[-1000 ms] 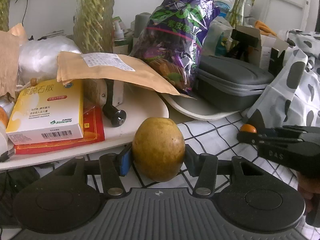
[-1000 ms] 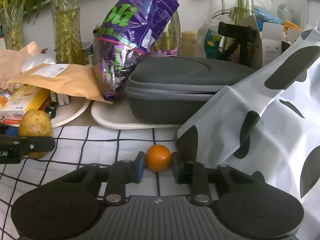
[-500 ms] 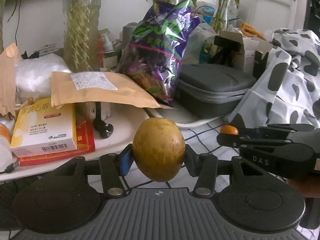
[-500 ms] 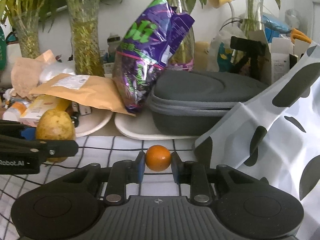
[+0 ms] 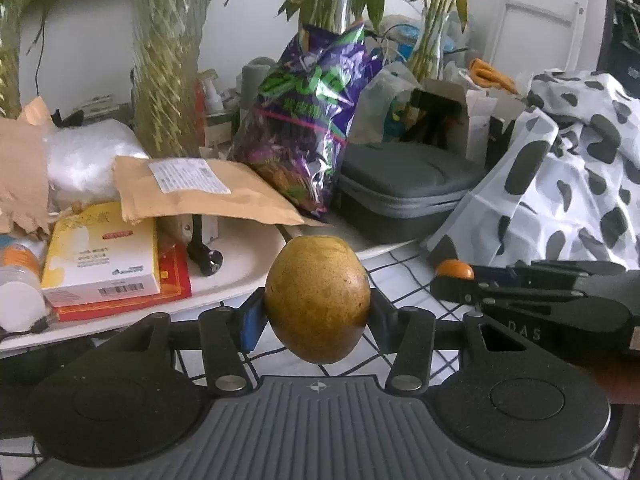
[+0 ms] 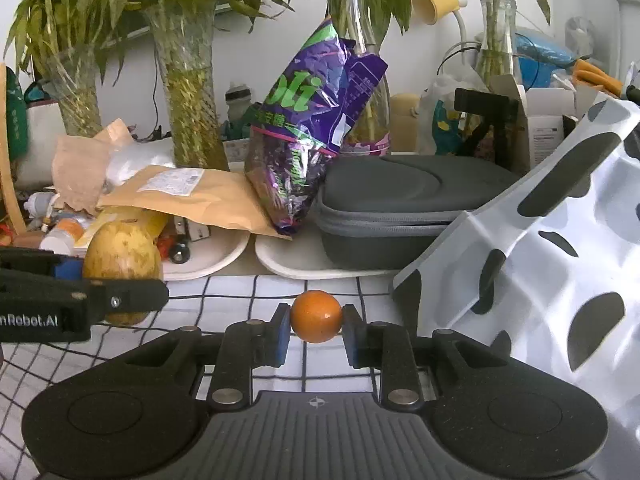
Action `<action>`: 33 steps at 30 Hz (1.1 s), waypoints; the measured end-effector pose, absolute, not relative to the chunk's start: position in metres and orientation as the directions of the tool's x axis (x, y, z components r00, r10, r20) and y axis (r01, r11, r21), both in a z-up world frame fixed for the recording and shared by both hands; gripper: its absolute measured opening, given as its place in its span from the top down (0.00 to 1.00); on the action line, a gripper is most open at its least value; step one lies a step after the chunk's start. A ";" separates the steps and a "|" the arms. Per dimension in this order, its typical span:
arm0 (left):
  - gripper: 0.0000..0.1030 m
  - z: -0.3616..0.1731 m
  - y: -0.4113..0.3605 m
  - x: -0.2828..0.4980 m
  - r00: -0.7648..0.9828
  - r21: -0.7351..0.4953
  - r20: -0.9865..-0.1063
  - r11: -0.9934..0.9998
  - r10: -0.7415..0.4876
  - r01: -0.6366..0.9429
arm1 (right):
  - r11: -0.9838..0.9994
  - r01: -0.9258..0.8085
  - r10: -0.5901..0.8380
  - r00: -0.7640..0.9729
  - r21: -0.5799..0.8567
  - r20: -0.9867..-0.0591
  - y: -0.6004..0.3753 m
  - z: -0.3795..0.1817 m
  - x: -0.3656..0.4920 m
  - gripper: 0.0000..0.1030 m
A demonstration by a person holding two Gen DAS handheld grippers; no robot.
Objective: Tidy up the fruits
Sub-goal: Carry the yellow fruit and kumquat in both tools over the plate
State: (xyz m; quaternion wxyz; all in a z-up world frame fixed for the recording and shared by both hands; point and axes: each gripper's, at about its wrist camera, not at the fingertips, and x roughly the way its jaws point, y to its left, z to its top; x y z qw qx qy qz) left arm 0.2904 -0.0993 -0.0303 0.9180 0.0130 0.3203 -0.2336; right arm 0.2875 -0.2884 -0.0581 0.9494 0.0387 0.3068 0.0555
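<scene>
The left gripper (image 5: 316,320) is clamped on a large yellow-brown fruit (image 5: 317,299), its pads pressing the fruit's two sides, with much of the fruit hanging below the pads. The right gripper (image 6: 316,334) is closed on a small orange fruit (image 6: 316,316), pinched at its middle. Both fruits are in the air above a white cloth with a black grid (image 6: 256,292), the two grippers side by side and apart.

Beyond them lie two white plates. The left plate (image 5: 240,280) is crowded with a yellow box (image 5: 100,256) and a brown envelope (image 5: 200,192). The right plate (image 6: 296,260) carries a grey zip case (image 6: 400,208) and a purple snack bag (image 6: 304,148) leaning against it. A spotted cloth (image 6: 540,240) rises on the right.

The step in hand looks like carrying both fruits to a place to set them down; which place, the pictures do not show. To do it well, the grips should hold steady, since the heavy fruit could twist downward between its pads. The hands should stay apart, clear the plate rims, and lower each fruit until it rests before letting go, or the round one may roll.
</scene>
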 end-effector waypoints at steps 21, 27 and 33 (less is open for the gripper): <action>0.52 0.019 -0.066 0.194 0.704 -0.117 -0.559 0.883 -0.437 0.455 | 0.971 -0.184 0.237 0.804 0.150 -0.545 -0.261 -0.011 0.191 0.73; 0.52 0.022 -0.056 0.148 0.697 -0.089 -0.572 0.878 -0.432 0.471 | 0.958 -0.244 0.285 0.788 0.148 -0.545 -0.244 -0.002 0.151 0.73; 0.52 0.016 -0.048 0.108 0.683 -0.076 -0.600 0.879 -0.417 0.470 | 0.943 -0.302 0.327 0.764 0.140 -0.556 -0.228 -0.001 0.111 0.73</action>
